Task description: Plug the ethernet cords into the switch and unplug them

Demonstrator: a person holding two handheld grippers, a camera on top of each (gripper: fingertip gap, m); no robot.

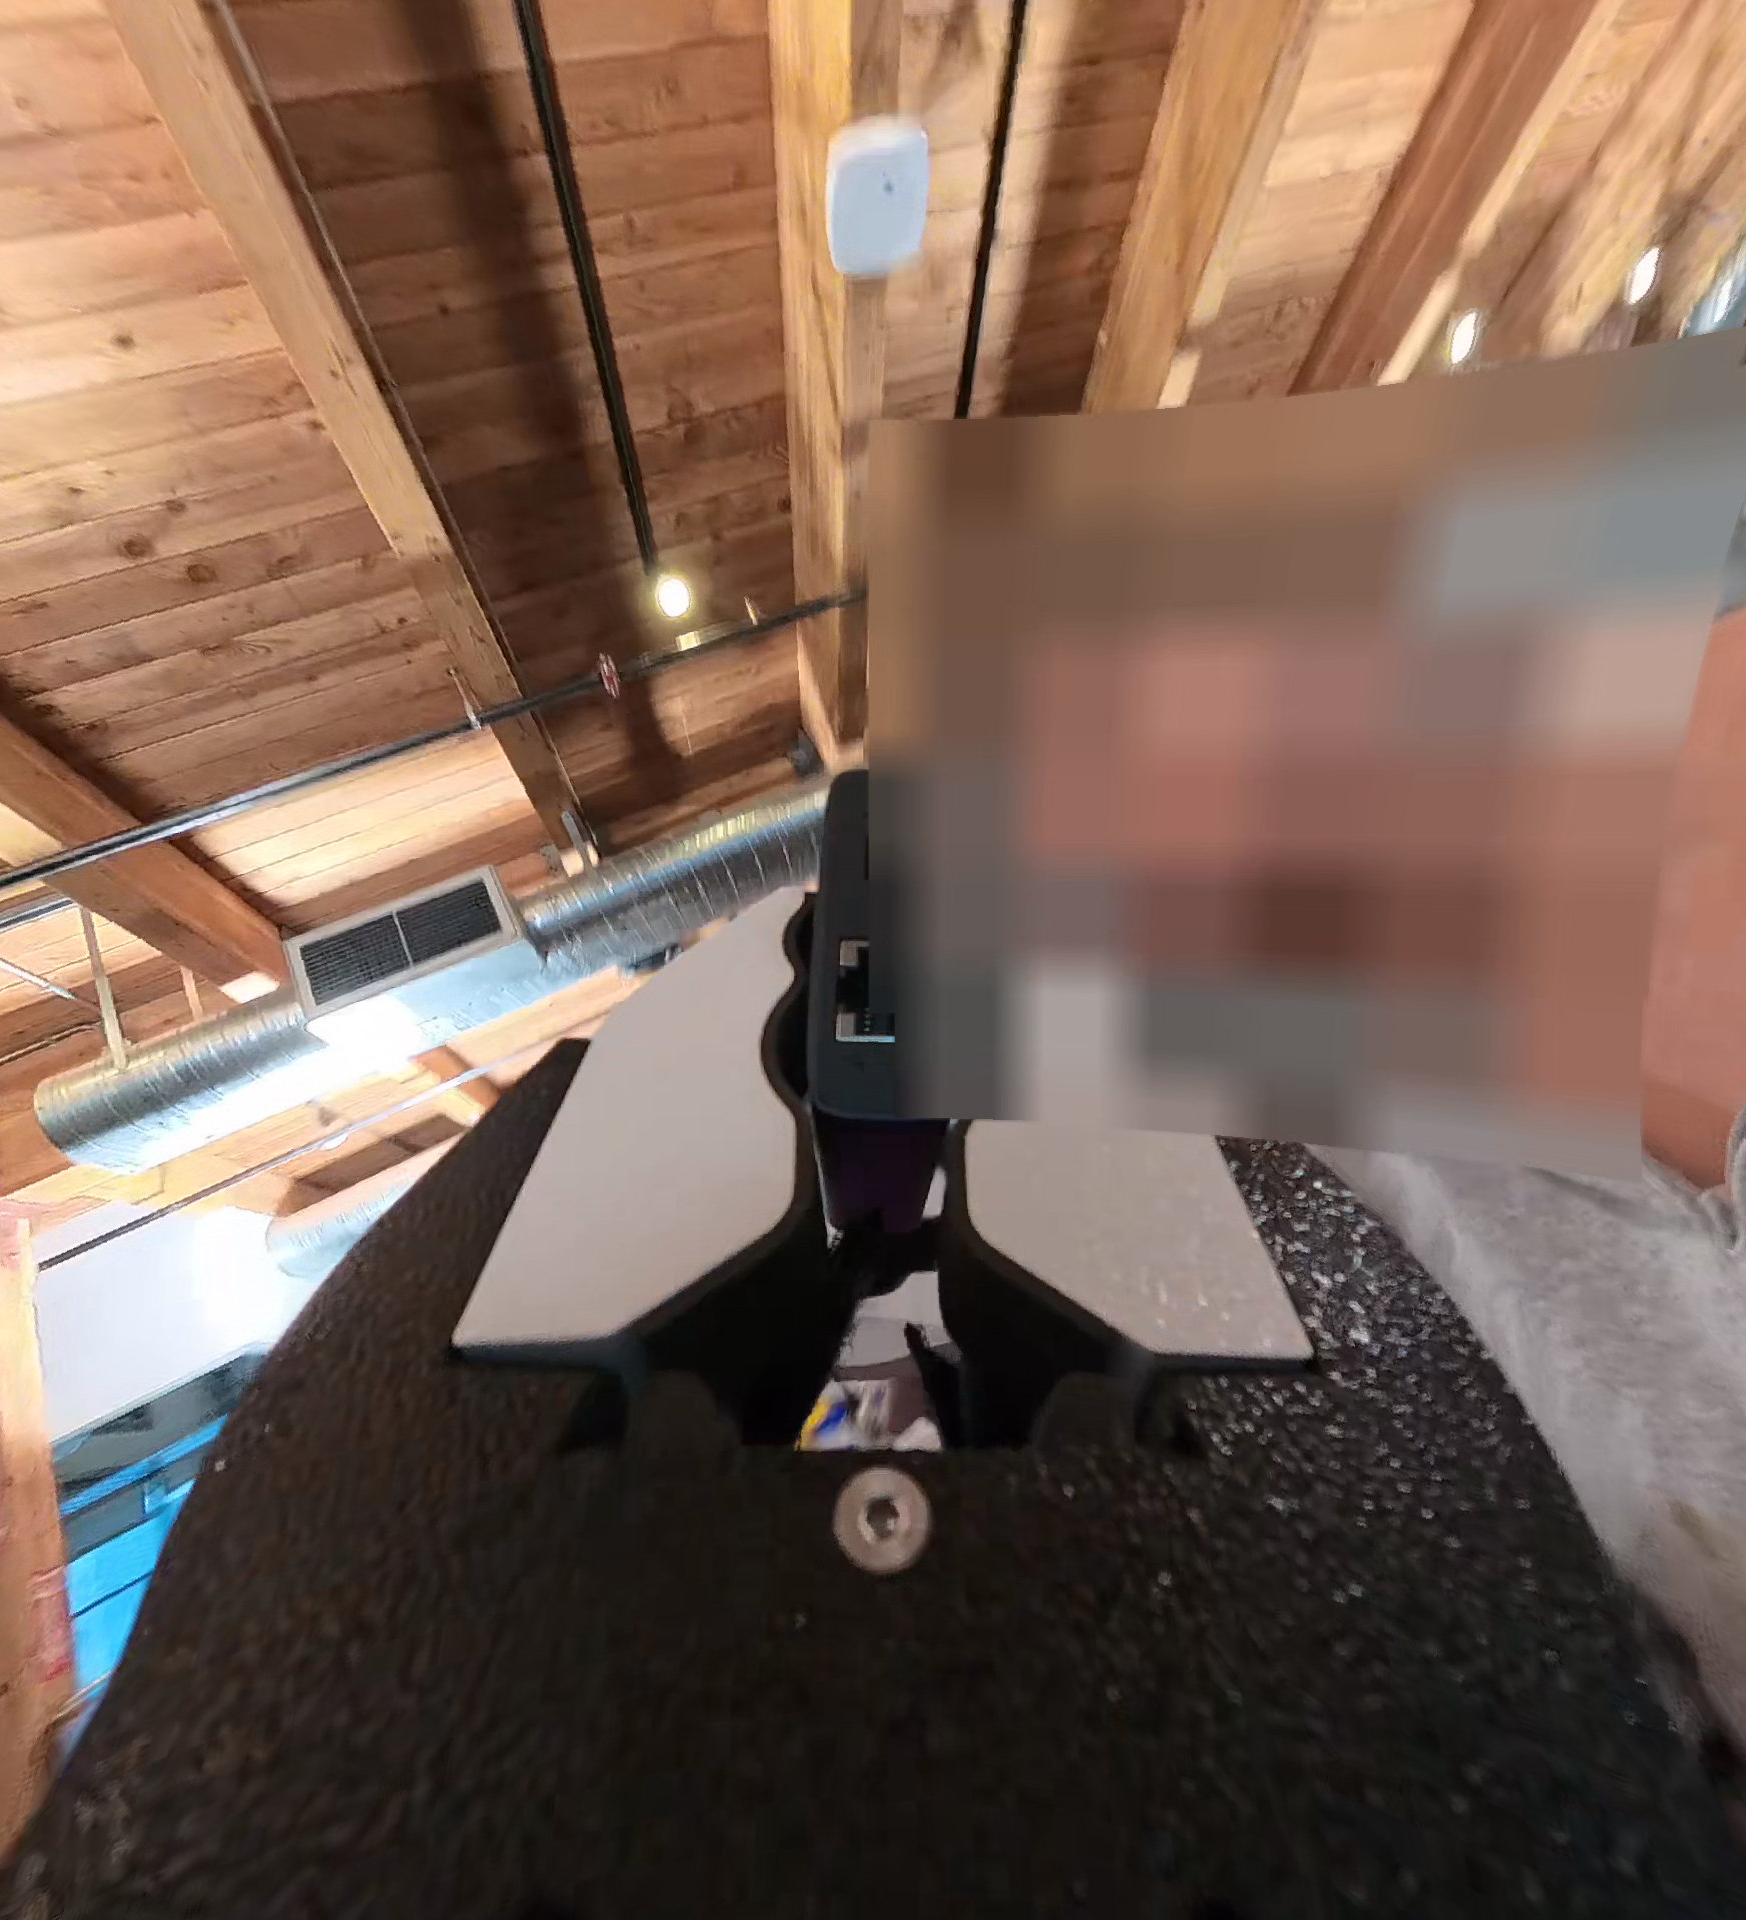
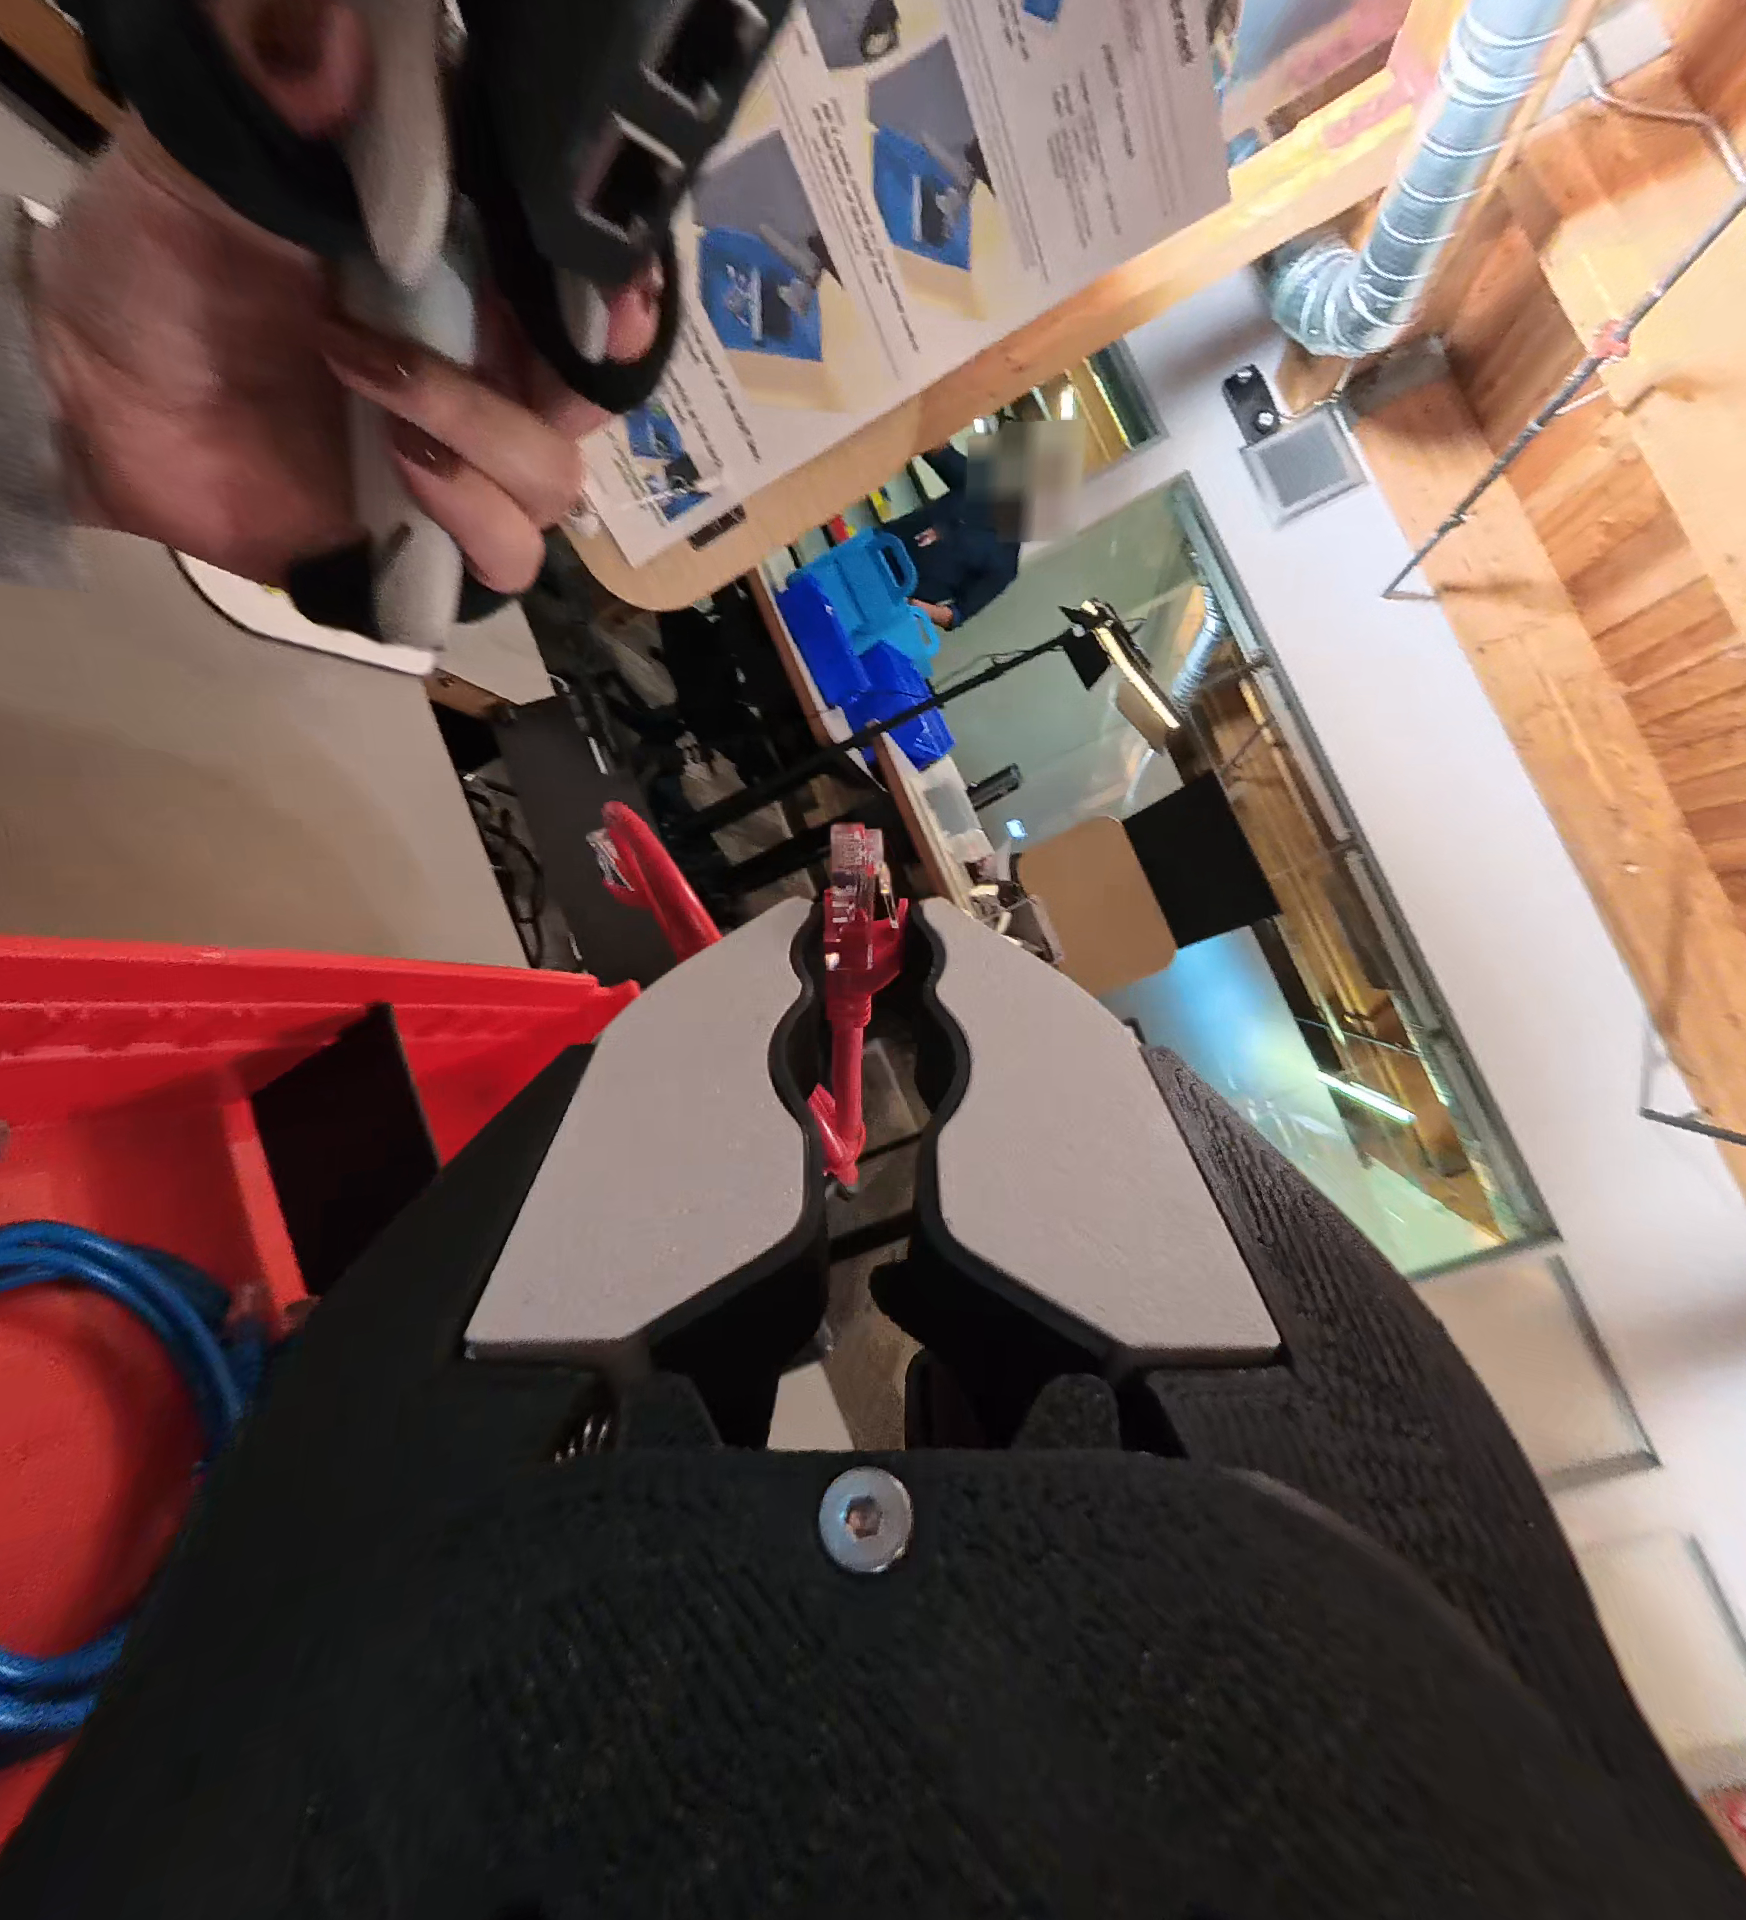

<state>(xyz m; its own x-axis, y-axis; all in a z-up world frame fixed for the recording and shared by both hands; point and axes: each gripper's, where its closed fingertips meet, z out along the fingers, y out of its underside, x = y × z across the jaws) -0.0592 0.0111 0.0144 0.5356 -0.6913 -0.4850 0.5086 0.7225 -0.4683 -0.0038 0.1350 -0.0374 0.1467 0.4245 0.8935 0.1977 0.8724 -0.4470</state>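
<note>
In the left wrist view my left gripper (image 1: 869, 935) points up at the ceiling and is shut on a small black box (image 1: 853, 997) with sockets in its side. Its right finger is hidden behind a mosaic patch. In the right wrist view my right gripper (image 2: 864, 914) is shut on a red network cable (image 2: 848, 1049), just behind its clear plug (image 2: 856, 857), which sticks out past the fingertips. The cable's other end (image 2: 640, 873) loops up at the left. At the top left, blurred, a hand (image 2: 225, 364) holds the left gripper with the black box (image 2: 656, 135).
A red bin (image 2: 173, 1039) at the left holds a coiled blue cable (image 2: 48, 1278). A wooden table edge with printed sheets (image 2: 952, 208) lies beyond. Blue bins (image 2: 869, 644) and a person stand farther off. Wooden beams and a silver duct (image 1: 640, 883) run overhead.
</note>
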